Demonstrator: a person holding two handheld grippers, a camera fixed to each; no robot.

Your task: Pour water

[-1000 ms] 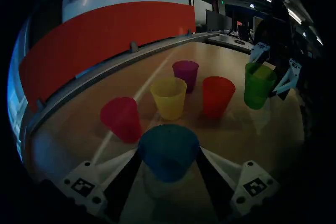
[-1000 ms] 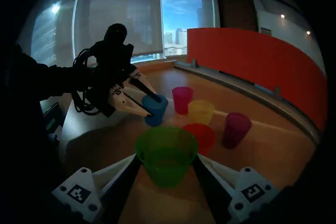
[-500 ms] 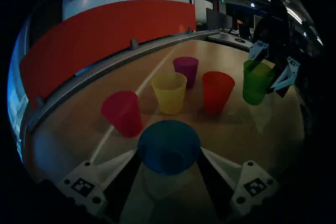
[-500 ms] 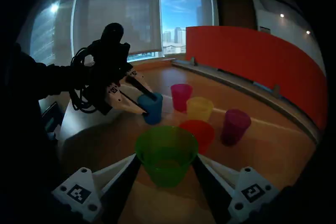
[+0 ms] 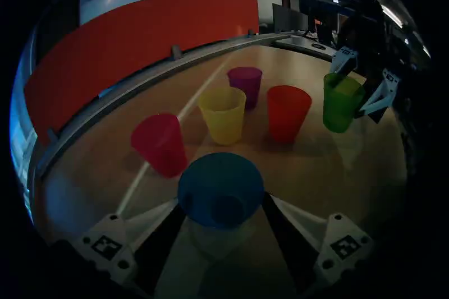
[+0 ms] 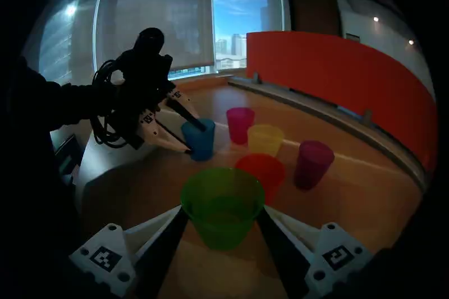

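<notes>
Left gripper [image 5: 220, 214] is clamped on the blue cup [image 5: 220, 189], a finger on each side, cup upright. Right gripper [image 6: 223, 217] is clamped on the green cup [image 6: 223, 205], also upright. From my left hand the green cup lies far right, past the red cup [image 5: 288, 111]. From my right, blue lies far left. The held cups are well apart, so I judge they must close up before tipping. Water level: can't tell.

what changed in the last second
The left gripper, shut on the blue cup, brought it from leaning to nearly upright. The right gripper stays shut on the green cup; the pink cup, yellow cup, red cup and purple cup stayed put on the table.
</notes>
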